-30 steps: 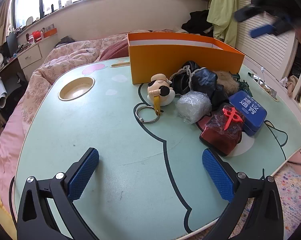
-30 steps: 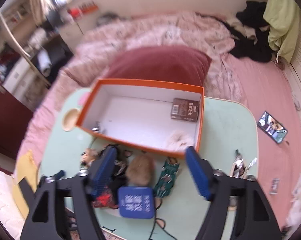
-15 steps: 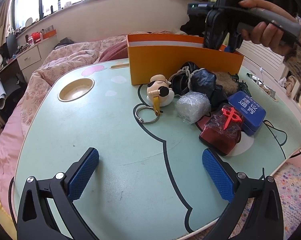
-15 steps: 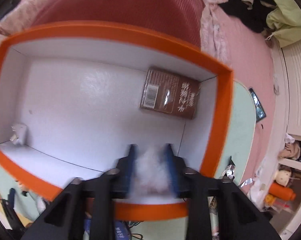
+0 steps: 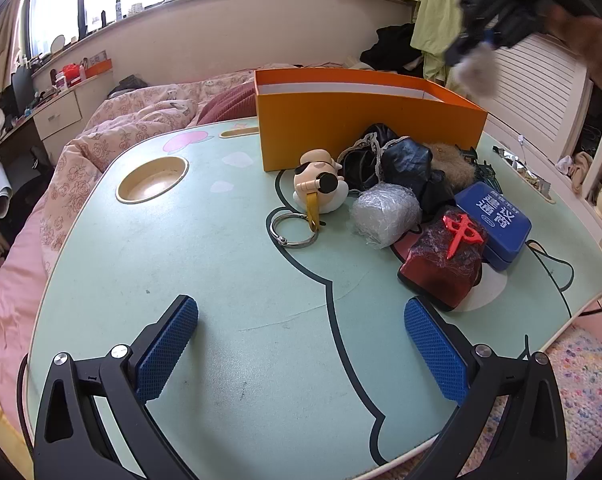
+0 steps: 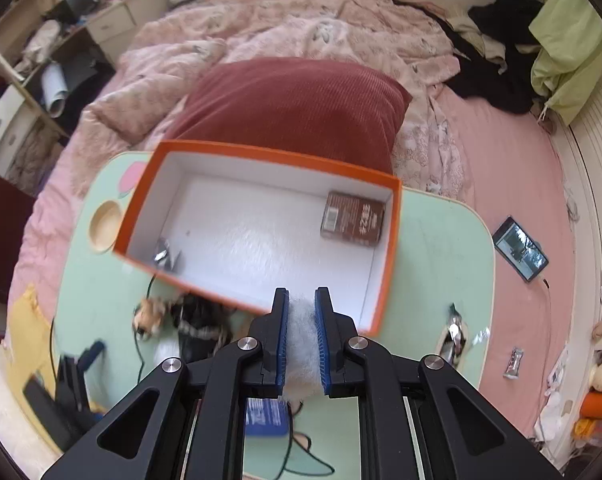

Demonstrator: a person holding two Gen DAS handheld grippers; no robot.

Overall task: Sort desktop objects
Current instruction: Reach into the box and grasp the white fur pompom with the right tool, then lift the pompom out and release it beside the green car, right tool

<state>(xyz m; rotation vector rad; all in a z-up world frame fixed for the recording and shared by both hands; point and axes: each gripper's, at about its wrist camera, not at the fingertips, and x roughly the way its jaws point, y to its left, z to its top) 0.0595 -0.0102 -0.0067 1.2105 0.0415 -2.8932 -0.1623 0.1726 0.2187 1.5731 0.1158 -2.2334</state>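
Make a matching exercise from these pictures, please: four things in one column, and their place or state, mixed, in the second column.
Things:
1. white fluffy ball
2. brown packet
3. red block
4. left gripper

Places or states:
A. lying inside the orange box
B. open, holding nothing
C. clamped in the right gripper
D. on the table, beside the blue tin

Pairs: 1-C, 2-A, 3-D, 4-B

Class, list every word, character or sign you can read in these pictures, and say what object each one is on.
"建议商": blue tin, large white characters; the smaller lines above and below are too small to read.
"中": raised red character on the dark red wrapped block.
Brown box inside the orange box: print and barcode too blurred to read.
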